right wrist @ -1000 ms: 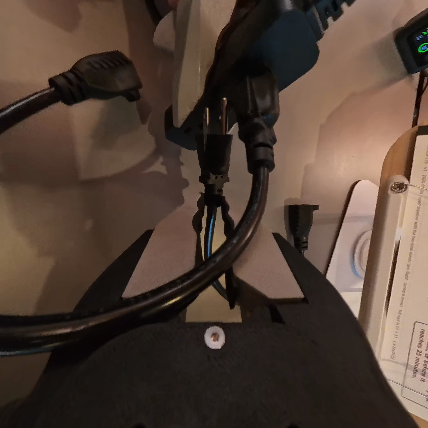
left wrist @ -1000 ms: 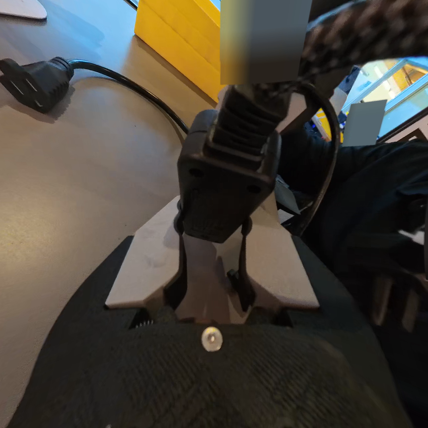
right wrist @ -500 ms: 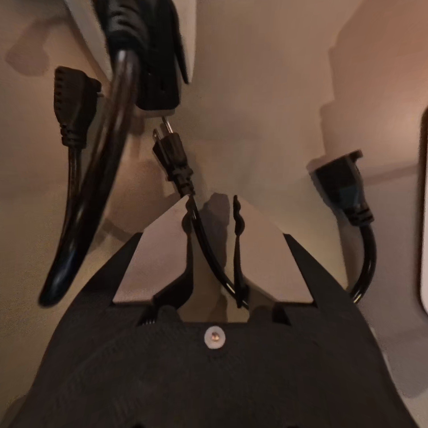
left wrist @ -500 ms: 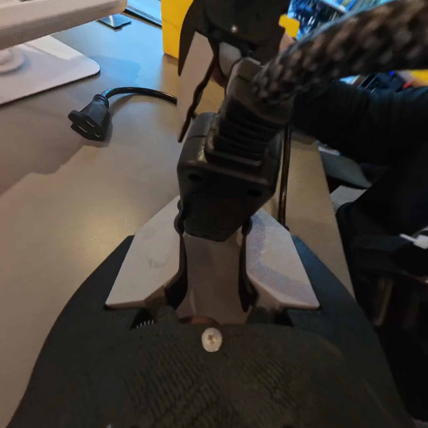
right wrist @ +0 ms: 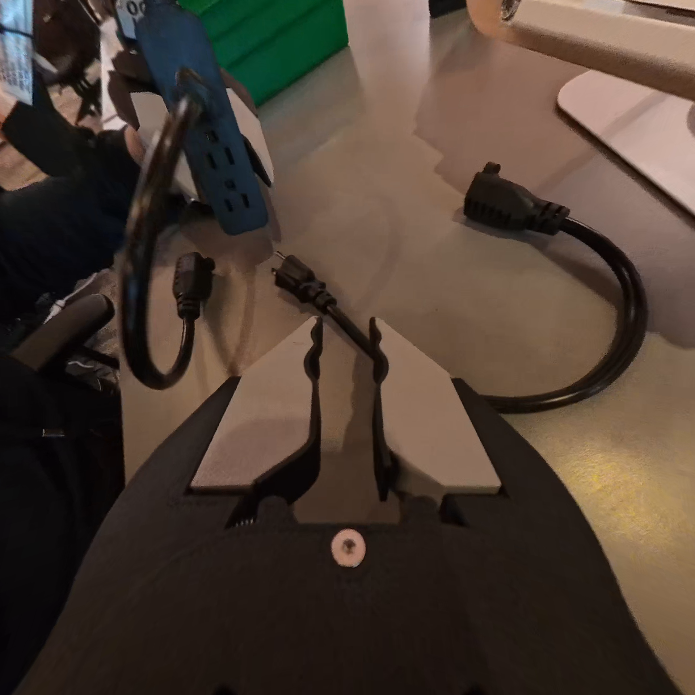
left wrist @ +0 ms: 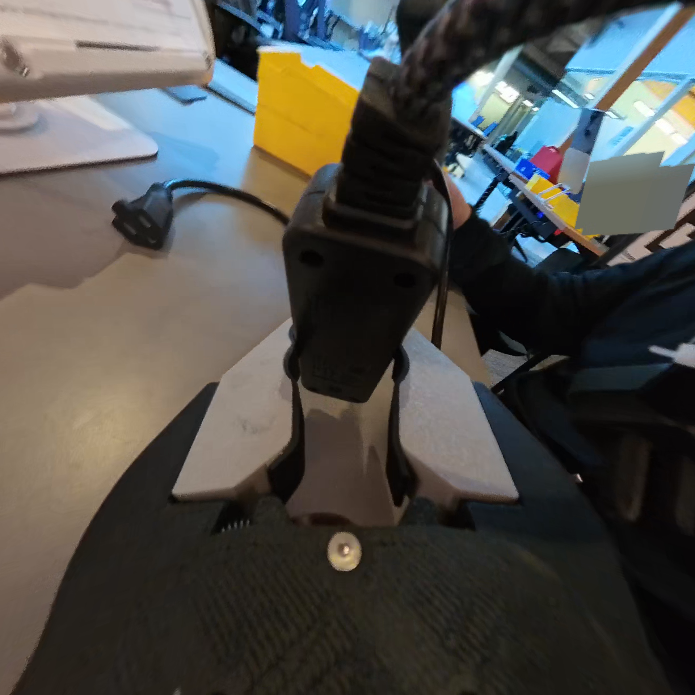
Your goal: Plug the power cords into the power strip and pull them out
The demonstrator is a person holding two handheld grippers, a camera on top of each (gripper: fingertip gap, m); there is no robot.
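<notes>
The power strip (right wrist: 210, 143) is up off the table (right wrist: 432, 263), clamped by its end in the left gripper (left wrist: 346, 361), whose pads press on both sides of its dark body. Only the right wrist view shows its blue socket face, with one thick black cord (right wrist: 139, 270) plugged in near the top and looping down. The left wrist view shows just the strip's dark back (left wrist: 357, 286) and the braided cable (left wrist: 451, 49) leaving its top.

The right gripper (right wrist: 346, 338) hangs parted over the table, clasping nothing; a thin cord (right wrist: 349, 327) passes beneath its tips, leading to a three-prong plug (right wrist: 295, 274) lying on the table.

I count three black cord ends in the right view: that plug, an angled connector (right wrist: 191, 282) by the table edge, and a socket end (right wrist: 507, 205) to the right. The left view shows just one, a socket end (left wrist: 144, 218). It alone shows a yellow box (left wrist: 301, 120); the right view alone shows a green one (right wrist: 278, 45). Both catch the white stand (left wrist: 67, 143).
</notes>
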